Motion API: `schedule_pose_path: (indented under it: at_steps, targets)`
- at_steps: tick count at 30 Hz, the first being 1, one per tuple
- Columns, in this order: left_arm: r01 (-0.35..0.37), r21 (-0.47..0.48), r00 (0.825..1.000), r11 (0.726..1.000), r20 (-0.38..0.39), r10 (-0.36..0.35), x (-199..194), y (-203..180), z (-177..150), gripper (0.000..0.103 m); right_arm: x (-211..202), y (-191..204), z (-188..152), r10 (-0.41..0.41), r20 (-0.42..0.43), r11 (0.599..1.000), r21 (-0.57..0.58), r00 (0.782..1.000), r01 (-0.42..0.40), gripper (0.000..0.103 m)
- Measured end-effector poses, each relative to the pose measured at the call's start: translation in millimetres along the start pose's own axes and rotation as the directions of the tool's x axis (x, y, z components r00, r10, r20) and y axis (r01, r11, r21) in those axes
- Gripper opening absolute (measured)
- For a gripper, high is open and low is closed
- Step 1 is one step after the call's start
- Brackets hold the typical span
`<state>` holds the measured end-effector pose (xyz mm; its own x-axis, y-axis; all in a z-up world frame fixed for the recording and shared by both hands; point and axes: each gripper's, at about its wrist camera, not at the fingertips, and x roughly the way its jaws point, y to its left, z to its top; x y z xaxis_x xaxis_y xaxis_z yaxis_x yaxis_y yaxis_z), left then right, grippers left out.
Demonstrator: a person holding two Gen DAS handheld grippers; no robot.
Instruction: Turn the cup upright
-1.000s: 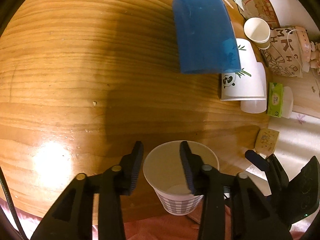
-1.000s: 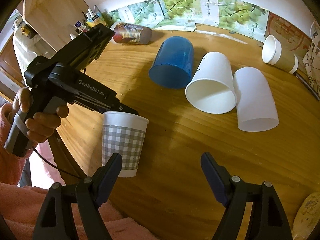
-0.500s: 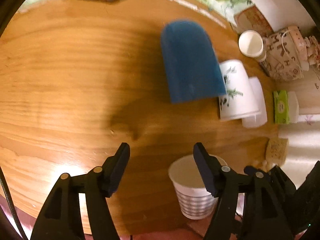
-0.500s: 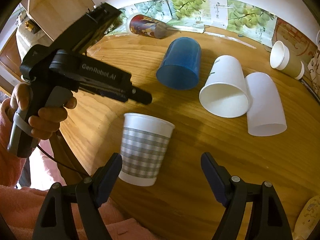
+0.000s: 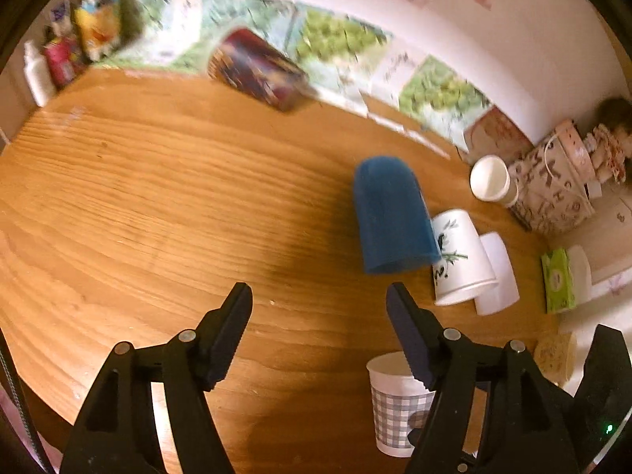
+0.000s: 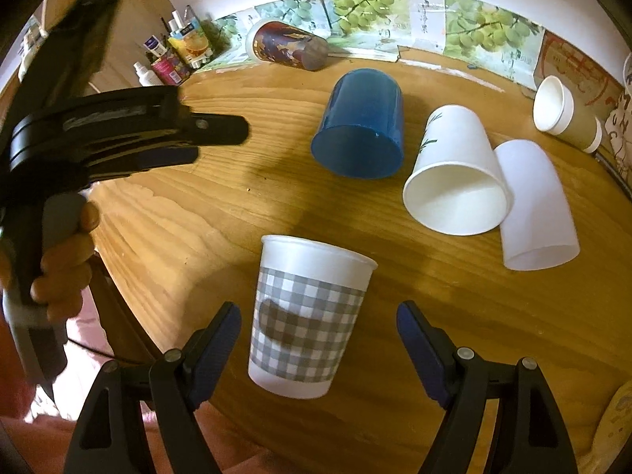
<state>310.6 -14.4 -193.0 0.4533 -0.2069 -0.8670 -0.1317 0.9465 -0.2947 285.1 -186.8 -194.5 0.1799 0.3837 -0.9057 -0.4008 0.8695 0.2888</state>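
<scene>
Gingham cup: white paper cup with a grey-and-white checked band [image 6: 308, 316], upright near the front edge of the round wooden worktop [image 6: 395, 316], mouth up; also seen low in the left wrist view [image 5: 395, 403], partly behind that tool's right finger.
Left tool [image 5: 319, 318]: two black fingers spread wide apart, holding nothing, raised over bare wood; in the right wrist view seen from the side [image 6: 221, 134], gripped by a hand [image 6: 63, 272] at the left, apart from the gingham cup.
Right tool [image 6: 319, 339]: fingers wide apart, one to each side of the gingham cup, neither clearly touching it.
Blue cup: blue plastic tumbler [image 6: 361, 118] on its side mid-worktop, open mouth facing the right wrist camera.
Bamboo cup: white paper cup with a green leaf print [image 6: 458, 173] on its side, just right of the blue tumbler, mouth toward the front.
Plain cup: translucent white cup [image 6: 533, 209] on its side, pressed against the bamboo cup's right flank.
Brown cup: brown paper cup with a white rim [image 6: 565, 114] lying near the far right edge.
Dark cup: dark patterned cup [image 6: 288, 45] on its side at the far edge, by the grape-print paper [image 6: 482, 27] along the wall.
Far left corner: small bottles and cartons [image 6: 177, 51], bunched together.
</scene>
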Motion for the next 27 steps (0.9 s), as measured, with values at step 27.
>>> schedule_pose_path:
  at_steps: [27]
  targets:
    - [-0.003, 0.209, 0.984, 0.978, 0.176, -0.035, -89.3, 57.0, -45.3, 0.074, 26.1, 40.7, -6.0, -0.151, 0.119, 0.958, 0.264, 0.981, 0.115, 0.082]
